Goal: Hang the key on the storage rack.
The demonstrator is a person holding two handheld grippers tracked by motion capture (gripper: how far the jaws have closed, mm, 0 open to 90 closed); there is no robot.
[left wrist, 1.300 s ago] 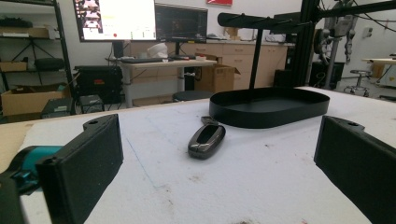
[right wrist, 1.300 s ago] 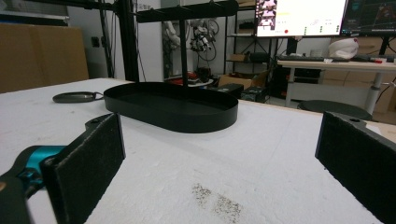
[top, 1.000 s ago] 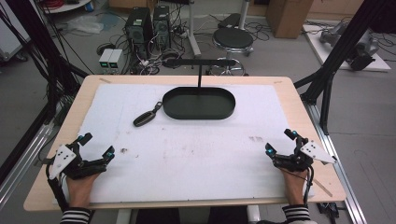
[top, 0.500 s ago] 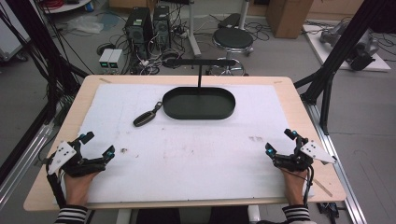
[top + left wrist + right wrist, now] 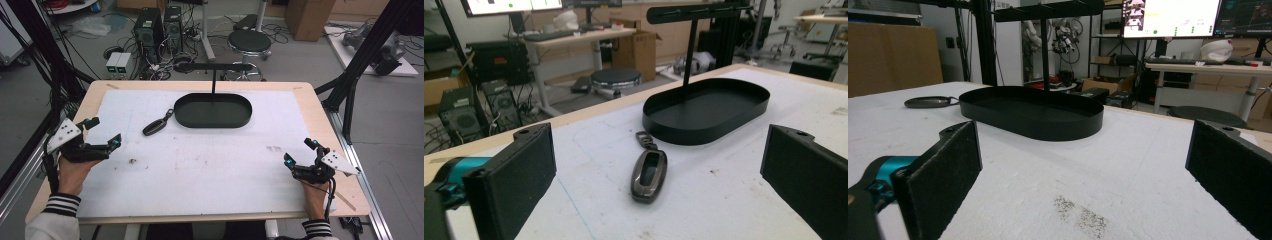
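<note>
Both tongs, left (image 5: 102,134) and right (image 5: 301,153), gape wide and empty; a car key fob (image 5: 155,126) lies just left of the black oval tray (image 5: 212,119) (far bench side).

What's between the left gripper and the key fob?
Nothing: bare white table cover separates the open left gripper from the key fob, clearest in the left gripper view.

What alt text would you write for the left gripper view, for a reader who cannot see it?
A dark grey car key fob lies on the white foam table cover, framed between the left gripper's two open black jaws and touched by neither. Just beyond it stands an empty black oval metal tray with an upright post carrying a crossbar, and behind that a cluttered workshop.
</note>
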